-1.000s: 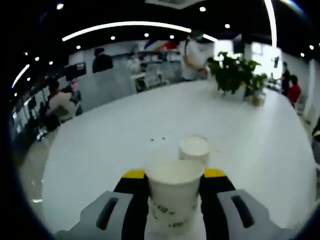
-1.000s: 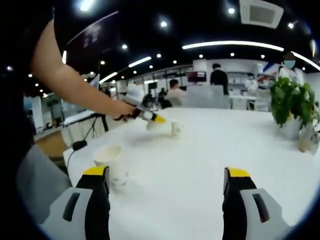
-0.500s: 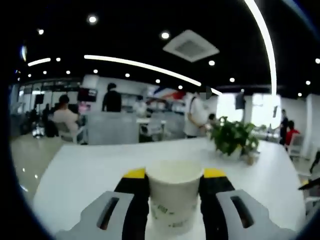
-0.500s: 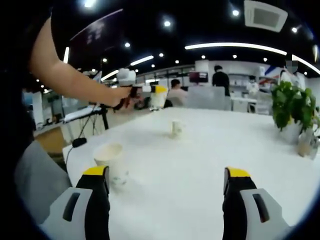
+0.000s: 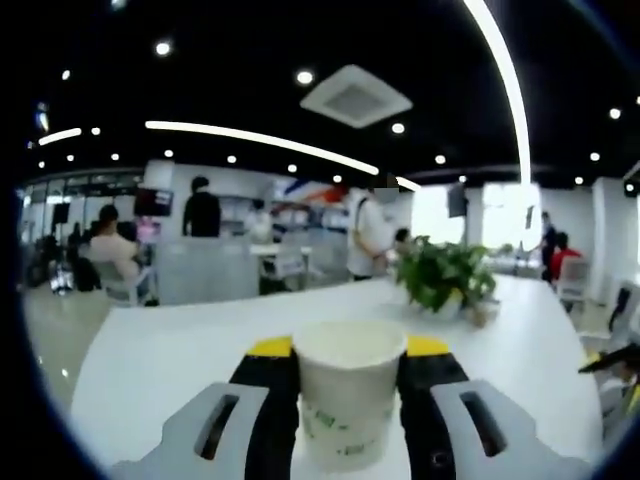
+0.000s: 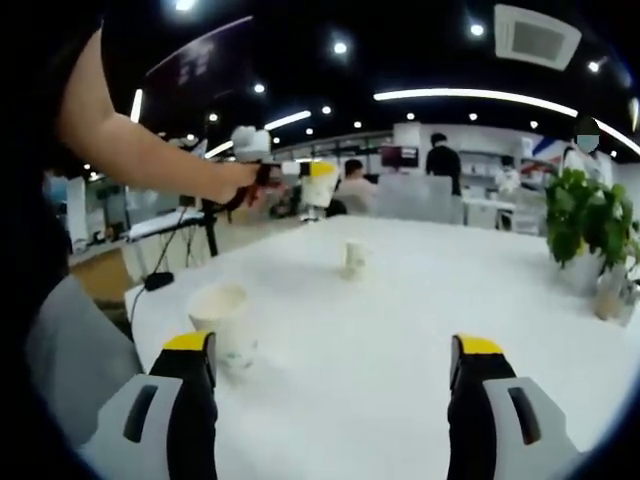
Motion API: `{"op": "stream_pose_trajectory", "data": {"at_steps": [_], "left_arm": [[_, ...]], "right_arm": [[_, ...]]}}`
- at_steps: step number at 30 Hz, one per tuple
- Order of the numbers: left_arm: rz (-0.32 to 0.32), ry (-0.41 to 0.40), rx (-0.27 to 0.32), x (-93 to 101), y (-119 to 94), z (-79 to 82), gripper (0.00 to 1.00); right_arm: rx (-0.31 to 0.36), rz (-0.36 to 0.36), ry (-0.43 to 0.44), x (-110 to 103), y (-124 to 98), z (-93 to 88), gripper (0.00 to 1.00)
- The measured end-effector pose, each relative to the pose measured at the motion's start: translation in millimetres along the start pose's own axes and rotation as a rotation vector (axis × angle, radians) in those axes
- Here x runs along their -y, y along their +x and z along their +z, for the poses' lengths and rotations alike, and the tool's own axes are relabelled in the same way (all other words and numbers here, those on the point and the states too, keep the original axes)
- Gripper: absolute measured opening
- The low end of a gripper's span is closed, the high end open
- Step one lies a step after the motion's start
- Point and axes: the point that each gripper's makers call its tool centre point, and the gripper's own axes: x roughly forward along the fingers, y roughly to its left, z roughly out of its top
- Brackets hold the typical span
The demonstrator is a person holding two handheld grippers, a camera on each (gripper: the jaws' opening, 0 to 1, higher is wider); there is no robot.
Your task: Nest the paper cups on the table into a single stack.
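Observation:
In the left gripper view a white paper cup (image 5: 349, 385) stands upright between my left gripper's (image 5: 349, 352) yellow-tipped jaws, which are shut on its sides, above the white table (image 5: 160, 350). In the right gripper view that left gripper (image 6: 300, 185), held by a person's hand, carries the cup (image 6: 319, 186) in the air, above and to the left of a small cup (image 6: 352, 257) standing far out on the table. My right gripper (image 6: 333, 352) is open over the table with nothing between its jaws. Another paper cup (image 6: 222, 322) stands just past its left jaw.
A potted plant (image 6: 590, 225) stands at the table's right side; it appears as a plant (image 5: 440, 275) in the left gripper view too. People sit and stand in the room behind. The table's near-left edge (image 6: 140, 300) runs beside the closest cup.
The left gripper has lifted its cup off the table from beside the far small cup and now holds it in the air. The right gripper has stayed put.

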Motion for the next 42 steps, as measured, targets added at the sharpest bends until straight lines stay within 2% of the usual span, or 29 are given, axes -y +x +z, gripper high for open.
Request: {"op": "stream_pose_trajectory", "data": {"at_steps": [2, 3, 12, 15, 24, 34, 42], "left_arm": [[-0.03, -0.049, 0.007, 10.1, -2.4, 2.4, 0.34], [-0.036, -0.049, 0.011, 13.3, -3.8, 3.3, 0.33], [-0.082, -0.002, 0.017, 45.1, -17.6, 5.3, 0.34], [-0.112, 0.027, 0.008, 63.9, -25.2, 0.8, 0.34], [-0.171, 0.037, 0.006, 93.1, -44.5, 3.9, 0.35], [-0.151, 0.033, 0.032, 113.5, -64.1, 12.1, 0.35], [-0.138, 0.028, 0.048, 137.8, -85.9, 5.2, 0.35]], "right_arm": [[0.0, 0.001, -0.001, -0.4, 0.0, 0.0, 0.96], [0.0, 0.001, -0.001, -0.7, 0.0, 0.0, 0.97], [0.0, 0.018, -0.011, -5.5, 1.1, -0.9, 1.0], [0.002, 0.022, -0.016, -7.0, 1.4, -0.1, 1.0], [0.008, 0.029, -0.03, -8.3, 3.0, 3.1, 1.0], [0.019, 0.034, -0.046, -10.2, 3.8, 7.0, 1.0], [0.022, 0.045, -0.054, -12.7, 4.5, 7.9, 1.0]]}}
